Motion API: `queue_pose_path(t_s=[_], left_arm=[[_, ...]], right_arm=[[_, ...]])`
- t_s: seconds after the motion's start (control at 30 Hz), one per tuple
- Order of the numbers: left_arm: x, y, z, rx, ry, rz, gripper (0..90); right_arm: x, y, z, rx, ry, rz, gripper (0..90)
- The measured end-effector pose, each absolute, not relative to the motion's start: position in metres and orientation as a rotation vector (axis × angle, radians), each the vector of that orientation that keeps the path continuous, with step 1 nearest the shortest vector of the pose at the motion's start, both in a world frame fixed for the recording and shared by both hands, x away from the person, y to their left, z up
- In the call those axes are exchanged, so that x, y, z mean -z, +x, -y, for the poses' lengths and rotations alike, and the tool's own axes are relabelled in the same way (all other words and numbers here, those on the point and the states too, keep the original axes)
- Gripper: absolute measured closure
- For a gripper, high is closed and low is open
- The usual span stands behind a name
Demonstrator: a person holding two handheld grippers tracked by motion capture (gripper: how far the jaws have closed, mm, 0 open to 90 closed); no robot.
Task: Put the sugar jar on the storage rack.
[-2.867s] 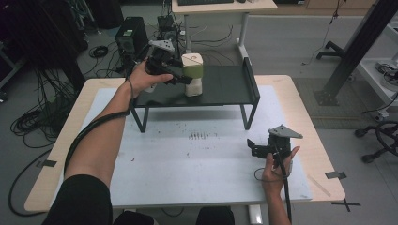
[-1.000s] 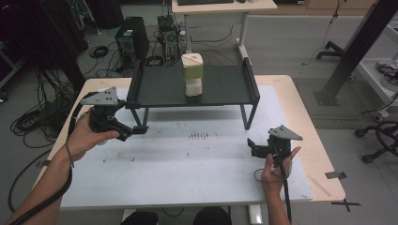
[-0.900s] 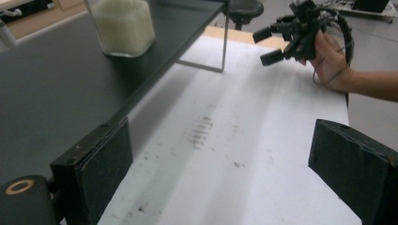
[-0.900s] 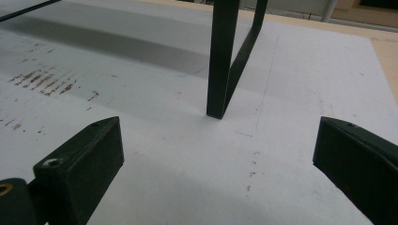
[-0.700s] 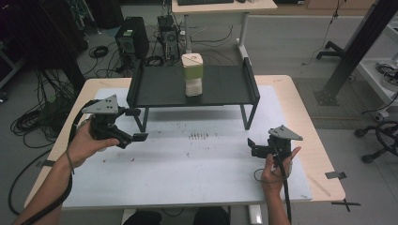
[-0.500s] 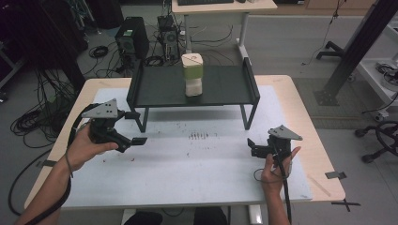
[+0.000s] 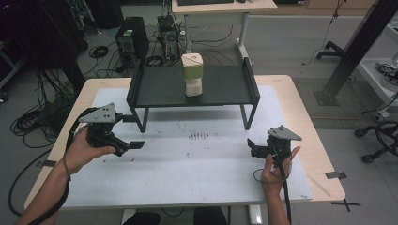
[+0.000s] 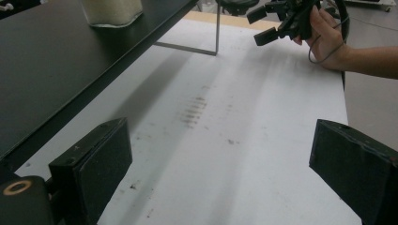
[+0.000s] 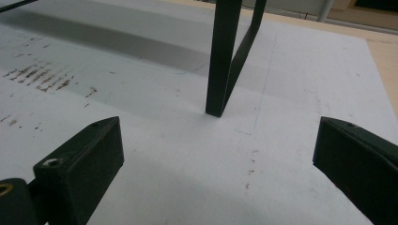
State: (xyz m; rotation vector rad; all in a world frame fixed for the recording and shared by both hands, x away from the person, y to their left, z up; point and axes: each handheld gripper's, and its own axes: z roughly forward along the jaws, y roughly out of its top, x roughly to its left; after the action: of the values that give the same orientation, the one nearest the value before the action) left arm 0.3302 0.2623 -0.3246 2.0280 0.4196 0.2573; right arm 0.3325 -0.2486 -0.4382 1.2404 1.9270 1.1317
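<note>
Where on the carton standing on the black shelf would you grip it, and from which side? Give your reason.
Probably grip the carton across its upper green band, coming from the front, the person's side. It stands upright on the black shelf, whose raised end walls block the left and right; its flat sides suit two jaws.

Open desk (image 7: 197, 168) between my hands, black shelf (image 7: 155, 91) and its legs (image 7: 247, 117) blocking ahead, carton (image 7: 193, 74) standing mid-shelf, bare shelf either side.
</note>
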Motion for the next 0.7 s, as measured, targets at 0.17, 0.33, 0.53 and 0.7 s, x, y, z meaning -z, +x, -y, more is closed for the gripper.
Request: queue_pose_path(t_s=[0.17, 0.33, 0.53, 0.7], left_arm=[[0.323, 0.33, -0.262, -0.269, 2.034, -0.406, 6.9], [0.324, 0.329, -0.261, -0.273, 2.014, -0.402, 6.7], [0.342, 0.328, -0.26, -0.258, 1.989, -0.418, 6.8], [0.355, 0.326, -0.26, -0.245, 1.971, -0.432, 6.7]], right_arm=[[0.438, 0.332, 0.248, -1.133, 1.23, -1.929, 2.0], [0.439, 0.333, 0.246, -1.118, 1.229, -1.898, 1.6], [0.441, 0.335, 0.246, -1.105, 1.249, -1.889, 1.6], [0.443, 0.336, 0.245, -1.097, 1.262, -1.886, 1.7]])
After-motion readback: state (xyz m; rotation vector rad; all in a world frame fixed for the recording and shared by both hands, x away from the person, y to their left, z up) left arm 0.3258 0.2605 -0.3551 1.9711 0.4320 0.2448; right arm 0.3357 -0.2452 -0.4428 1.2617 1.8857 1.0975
